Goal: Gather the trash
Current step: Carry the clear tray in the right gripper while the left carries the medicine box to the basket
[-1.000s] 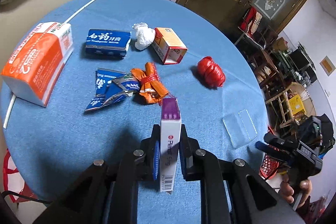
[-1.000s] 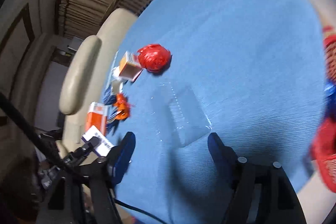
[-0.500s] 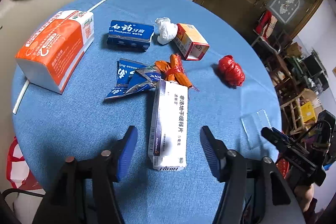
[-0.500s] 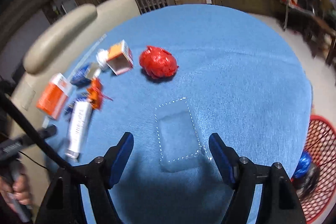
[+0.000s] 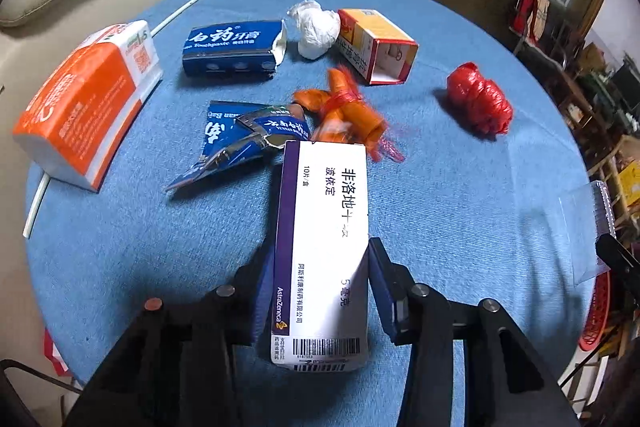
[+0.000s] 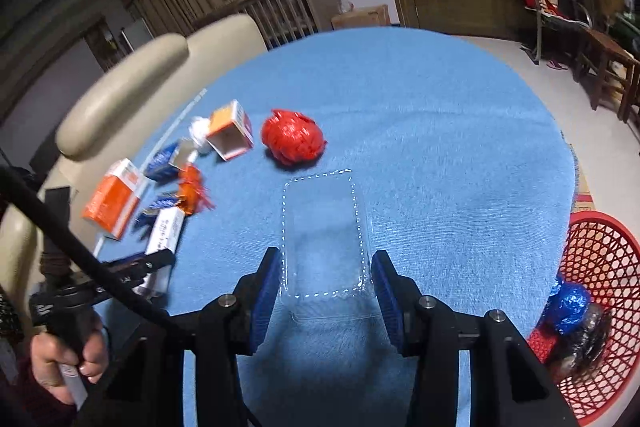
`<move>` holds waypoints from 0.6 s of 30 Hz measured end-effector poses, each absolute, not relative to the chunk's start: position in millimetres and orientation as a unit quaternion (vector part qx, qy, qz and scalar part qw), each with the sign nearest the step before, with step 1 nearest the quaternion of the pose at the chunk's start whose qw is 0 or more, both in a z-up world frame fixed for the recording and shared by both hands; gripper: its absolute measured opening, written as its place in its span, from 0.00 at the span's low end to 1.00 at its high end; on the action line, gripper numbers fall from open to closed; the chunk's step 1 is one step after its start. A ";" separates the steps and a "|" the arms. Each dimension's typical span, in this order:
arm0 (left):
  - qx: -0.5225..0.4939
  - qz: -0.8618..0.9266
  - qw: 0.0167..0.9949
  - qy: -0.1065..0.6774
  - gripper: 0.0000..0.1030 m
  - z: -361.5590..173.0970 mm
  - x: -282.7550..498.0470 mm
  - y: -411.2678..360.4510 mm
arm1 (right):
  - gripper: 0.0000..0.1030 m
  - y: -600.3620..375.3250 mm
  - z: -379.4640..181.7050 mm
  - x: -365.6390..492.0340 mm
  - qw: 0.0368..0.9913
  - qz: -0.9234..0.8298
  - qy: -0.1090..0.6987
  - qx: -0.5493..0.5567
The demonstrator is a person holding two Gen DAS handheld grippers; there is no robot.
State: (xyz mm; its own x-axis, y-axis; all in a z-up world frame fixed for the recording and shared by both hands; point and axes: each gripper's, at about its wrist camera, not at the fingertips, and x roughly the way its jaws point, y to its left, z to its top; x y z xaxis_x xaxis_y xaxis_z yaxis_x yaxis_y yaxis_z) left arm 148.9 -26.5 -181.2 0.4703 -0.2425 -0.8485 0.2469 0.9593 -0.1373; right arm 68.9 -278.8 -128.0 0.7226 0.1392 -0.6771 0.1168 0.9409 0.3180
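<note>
Blue table strewn with litter, with the red bundle as reference.

Left gripper: closed flat-wise on the white medicine box, pads pressed to its two long sides, barcode end nearest the camera. Half a second earlier, spread wide with the box lying loose between the fingers; a second earlier, pinching the same box on its narrow edge. Hence a completed regrip across the broad face, judged firmer for carrying. Box position: nearer the camera than the red bundle and to its left, far end just beside the orange wrapper.

Right gripper: fingers drawn in from the wider spread of half a second ago, now flanking the clear plastic tray just outside its side walls. Actual contact with the walls impossible to tell, so neither clamped nor released with certainty. Tray position: directly in front of the red bundle on the camera side, flat on the cloth.

Red mesh basket: off the table edge, far right of the red bundle, already holding a blue wad.

Meaning for the task: probably two pieces about to leave the table for the basket; toothpaste carton and the rest left of the red bundle yet to be gathered.
</note>
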 end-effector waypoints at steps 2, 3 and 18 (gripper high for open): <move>0.002 -0.150 0.863 0.482 0.45 -170.3 139.3 -23.5 | 0.48 -278.3 -123.5 61.0 0.917 0.013 0.358 0.175; 0.000 -0.156 0.866 0.474 0.45 -163.0 133.4 -22.0 | 0.48 -277.9 -120.9 57.5 0.919 0.015 0.352 0.177; 0.071 -0.172 0.924 0.334 0.45 -44.2 43.0 -57.7 | 0.48 -278.4 -70.3 3.2 0.950 0.018 0.264 0.167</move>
